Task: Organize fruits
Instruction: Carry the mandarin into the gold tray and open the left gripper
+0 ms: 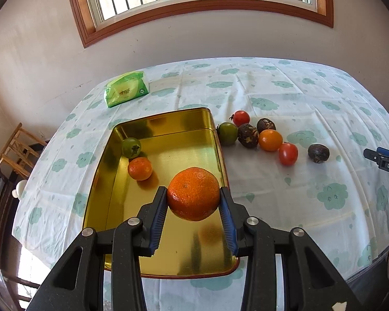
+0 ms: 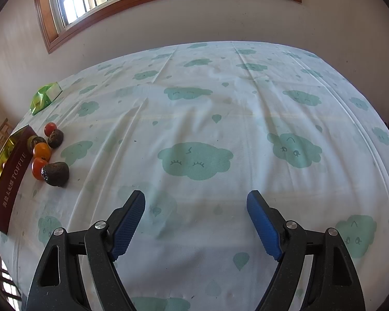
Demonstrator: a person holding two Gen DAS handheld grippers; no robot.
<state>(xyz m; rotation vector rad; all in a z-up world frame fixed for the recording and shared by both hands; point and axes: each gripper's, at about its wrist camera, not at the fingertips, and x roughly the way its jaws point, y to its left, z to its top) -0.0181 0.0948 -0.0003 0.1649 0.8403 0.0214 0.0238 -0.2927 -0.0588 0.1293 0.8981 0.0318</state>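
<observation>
**Ana:** Closest to us, the left gripper (image 1: 193, 202) is clamped on a big mandarin (image 1: 193, 193), its ribbed blue pads (image 1: 159, 223) pressing each side, and the fruit hangs over the near half of the gold tin (image 1: 111, 181).

**Ben:** And the risk?

**Ana:** I'd say a drop from this height. That tin is smooth, shiny metal, so a round, pebbly-skinned fruit could bounce or roll into the small mandarin (image 1: 140, 168) or the green tomato (image 1: 131, 147) already inside. Squeezing harder could bruise the soft peel (it looks slightly flattened at the poles).

**Ben:** The other one?

**Ana:** The right gripper (image 2: 195, 207) has its jaws wide apart with nothing between them, above the cloud-print cloth on the worktop (image 2: 246, 103), which is wrinkled enough to nudge loose fruit.

**Ben:** What remains outside?

**Ana:** Just beyond the tin's right wall: a second green tomato (image 1: 227, 133), two red tomatoes (image 1: 287, 153), an orange one (image 1: 270, 140), and three dark, rough, knobbly fruits (image 1: 318, 153) I can't identify. Glossy tomatoes could slip from a loose pinch. Farthest, a green tissue pack (image 1: 127, 88), soft and crinkly.
</observation>
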